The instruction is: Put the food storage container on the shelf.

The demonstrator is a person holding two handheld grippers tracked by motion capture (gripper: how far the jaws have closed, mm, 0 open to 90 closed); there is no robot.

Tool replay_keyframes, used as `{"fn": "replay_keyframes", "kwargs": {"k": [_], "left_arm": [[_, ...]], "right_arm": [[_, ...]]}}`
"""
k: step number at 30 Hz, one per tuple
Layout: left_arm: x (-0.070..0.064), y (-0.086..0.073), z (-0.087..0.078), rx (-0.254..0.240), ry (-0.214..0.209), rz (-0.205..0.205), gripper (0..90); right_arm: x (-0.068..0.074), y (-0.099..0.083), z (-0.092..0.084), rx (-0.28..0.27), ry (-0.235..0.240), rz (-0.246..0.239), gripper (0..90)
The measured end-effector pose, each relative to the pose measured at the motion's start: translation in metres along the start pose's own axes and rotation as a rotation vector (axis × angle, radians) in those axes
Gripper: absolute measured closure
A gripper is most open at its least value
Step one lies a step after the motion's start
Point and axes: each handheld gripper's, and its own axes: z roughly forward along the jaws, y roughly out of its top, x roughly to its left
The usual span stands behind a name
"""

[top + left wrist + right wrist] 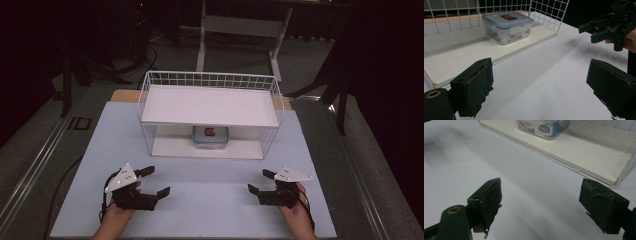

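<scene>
Clear plastic box with rounded corners, pale blue rim and snap-on lid, red and dark label on top; contents seen through the walls but too blurred to name. Standing on the lower board of the white wire shelf rack, under its upper white board, ahead of both tongs and about midway between them.

Left tongs spread wide, nothing between the black padded jaws; box ahead and a little to the left of them. Right tongs also spread wide and empty; box ahead, far beyond the jaw tips.

Front side of the rack open toward the tongs, wire mesh closing its ends and back. Broad bare stretch of pale grey table between the tongs and the low front edge of the lower board.

Label on the lid with small white writing, too small to read.
</scene>
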Motion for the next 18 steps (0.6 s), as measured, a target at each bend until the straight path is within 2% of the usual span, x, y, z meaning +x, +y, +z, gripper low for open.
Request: {"fn": "replay_keyframes", "kwargs": {"k": [4, 9, 18], "left_arm": [[0.0027, -0.0021, -0.0014, 0.005, 0.003, -0.010, 8.1], [0.0049, -0.0025, -0.0028, 0.002, 0.014, -0.018, 8.1], [0.0036, -0.0030, -0.0028, 0.001, 0.011, -0.020, 8.1]], "right_arm": [[-0.0043, -0.0006, -0.0002, 0.000, 0.014, 0.027, 18.2], [-0.0064, -0.0003, -0.0021, -0.003, -0.003, 0.030, 18.2], [-0.0059, -0.0002, -0.0015, 0.008, -0.003, 0.031, 18.2]]}}
